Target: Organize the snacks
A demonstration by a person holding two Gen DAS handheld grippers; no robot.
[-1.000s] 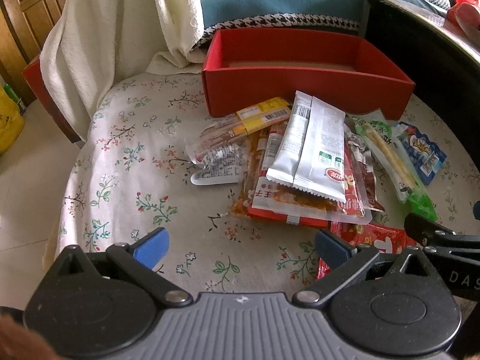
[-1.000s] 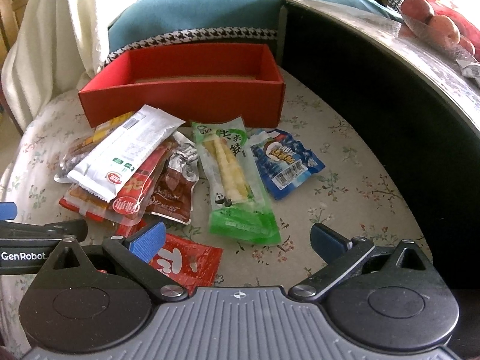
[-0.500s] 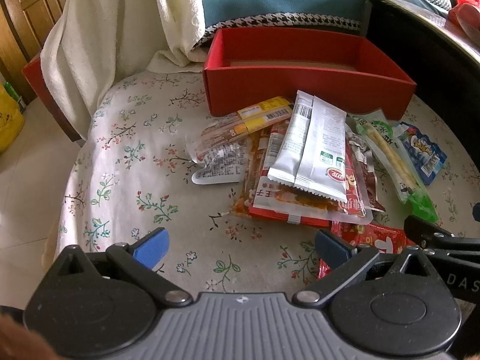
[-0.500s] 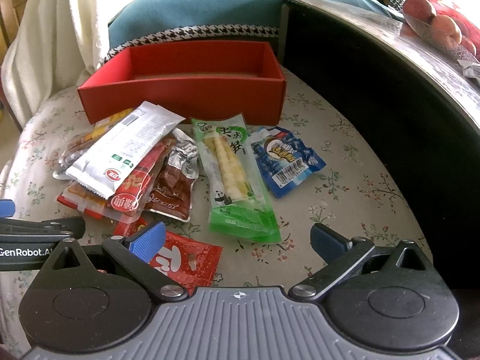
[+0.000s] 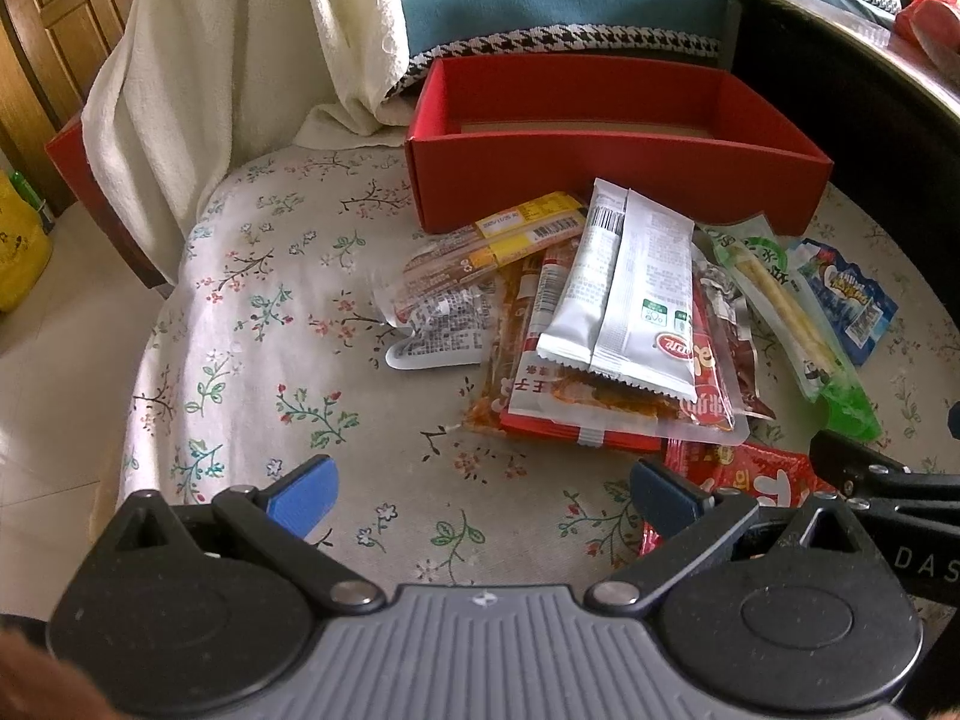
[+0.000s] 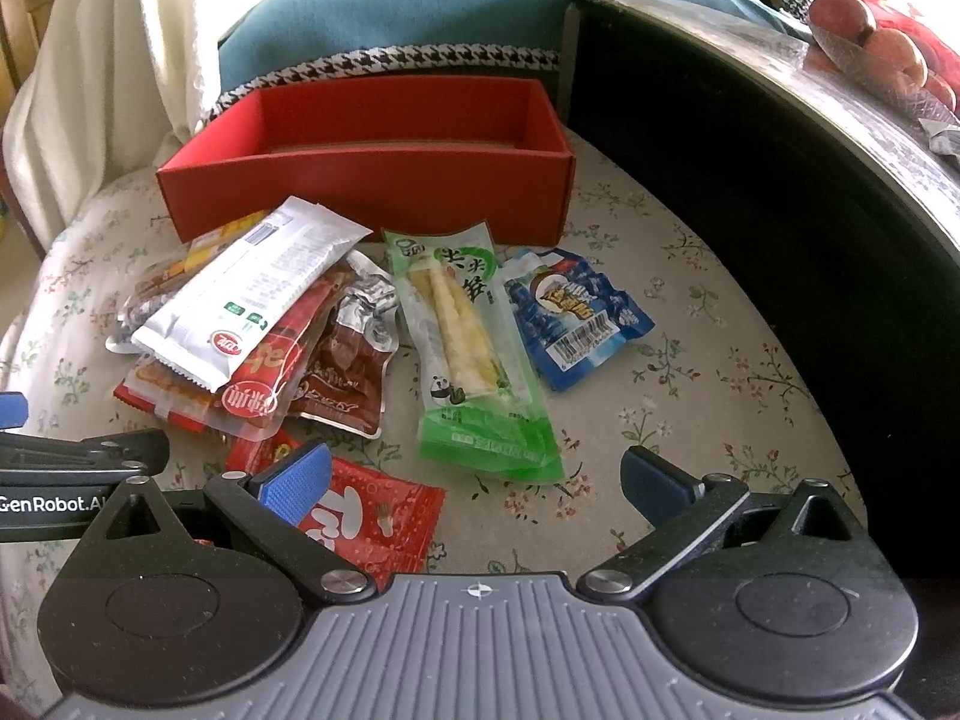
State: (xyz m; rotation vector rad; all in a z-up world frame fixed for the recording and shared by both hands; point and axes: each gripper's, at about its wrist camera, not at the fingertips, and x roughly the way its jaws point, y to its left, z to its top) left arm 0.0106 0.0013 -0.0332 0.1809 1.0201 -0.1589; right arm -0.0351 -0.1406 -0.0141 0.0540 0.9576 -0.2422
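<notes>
Snacks lie in a loose pile in the middle of both views, on a flowered cloth (image 5: 252, 312) in front of a red box (image 6: 372, 180). The box is long from left to right, sits in the upper middle of the frame, and only its bare bottom shows inside. The white packet (image 5: 630, 294) lies on top of the pile, its long side running from the box down toward the camera. In the right wrist view, the green packet (image 6: 474, 354) lies the same way, one short end near the box. The blue packet (image 6: 576, 318) lies just beside it on the right, tilted. The red packet (image 6: 372, 516) is at the lower left, partly under a blue finger. The left gripper (image 5: 480, 492) is spread wide and holds nothing. The right gripper (image 6: 474, 480) is spread wide too, with nothing between its fingers.
</notes>
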